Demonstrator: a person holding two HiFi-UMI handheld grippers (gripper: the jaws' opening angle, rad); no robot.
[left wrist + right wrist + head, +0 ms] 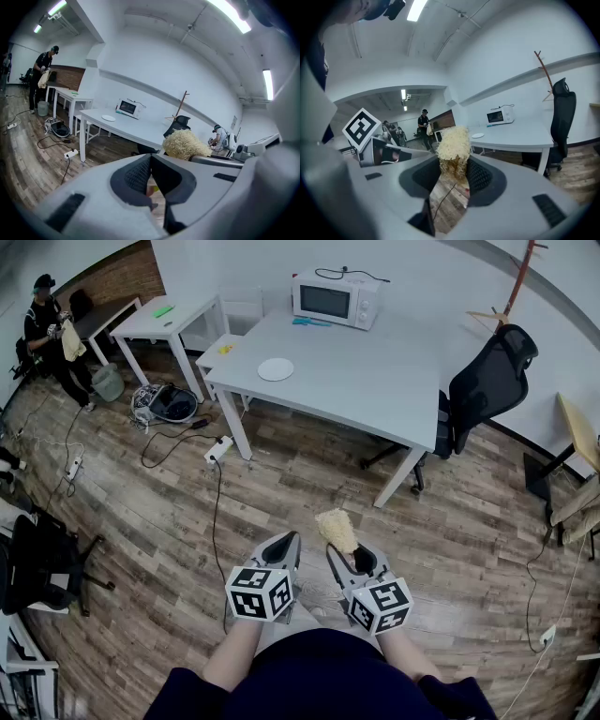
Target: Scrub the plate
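Observation:
A small white plate [276, 369] lies on the grey-white table [375, 381] far ahead, also visible as the plate [108, 118] and the plate [477, 136] in the gripper views. My right gripper [341, 549] is shut on a pale yellow fibrous scrubber [337, 529], whose tuft [453, 145] sticks out past the jaws. My left gripper [284, 547] is held beside it, shut with nothing between its jaws [151, 180]. Both hang over the wooden floor, well short of the table.
A white microwave [336, 298] stands at the table's far edge. A black office chair [487, 385] sits at the right side. A power strip [218, 449] and cables lie on the floor. A person [52, 334] stands by a smaller white desk [164, 320] at far left.

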